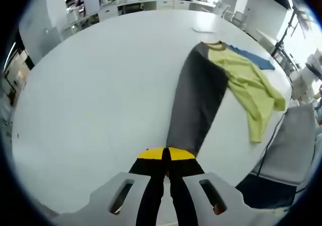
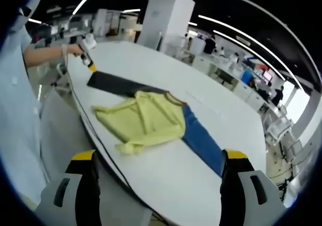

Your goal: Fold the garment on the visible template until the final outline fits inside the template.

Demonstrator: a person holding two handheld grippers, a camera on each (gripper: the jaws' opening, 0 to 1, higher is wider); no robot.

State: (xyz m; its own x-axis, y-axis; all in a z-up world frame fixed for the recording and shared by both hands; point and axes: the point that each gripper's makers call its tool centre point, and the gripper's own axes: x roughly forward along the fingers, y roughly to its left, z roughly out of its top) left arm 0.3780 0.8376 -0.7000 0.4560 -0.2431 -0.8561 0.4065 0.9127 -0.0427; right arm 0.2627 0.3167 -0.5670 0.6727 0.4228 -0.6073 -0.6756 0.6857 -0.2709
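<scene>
A garment lies spread on the white table [image 1: 100,95]. It has a yellow-green body [image 1: 249,80], a long dark grey sleeve [image 1: 198,100] and a blue sleeve [image 1: 254,57]. My left gripper [image 1: 166,154] is shut on the cuff end of the grey sleeve, its yellow tips pressed together. In the right gripper view the same garment [image 2: 146,118] lies ahead, its blue sleeve [image 2: 201,140] running towards me. The left gripper [image 2: 90,65] shows at the far end of the grey sleeve [image 2: 118,83]. My right gripper [image 2: 160,158] stands wide open above the table's near edge, with nothing between its jaws.
A grey chair [image 1: 297,140] stands against the table edge beside the garment. The person's arm [image 2: 48,55] and torso [image 2: 15,115] are on the left of the right gripper view. Office desks and chairs [image 2: 236,70] stand beyond the table.
</scene>
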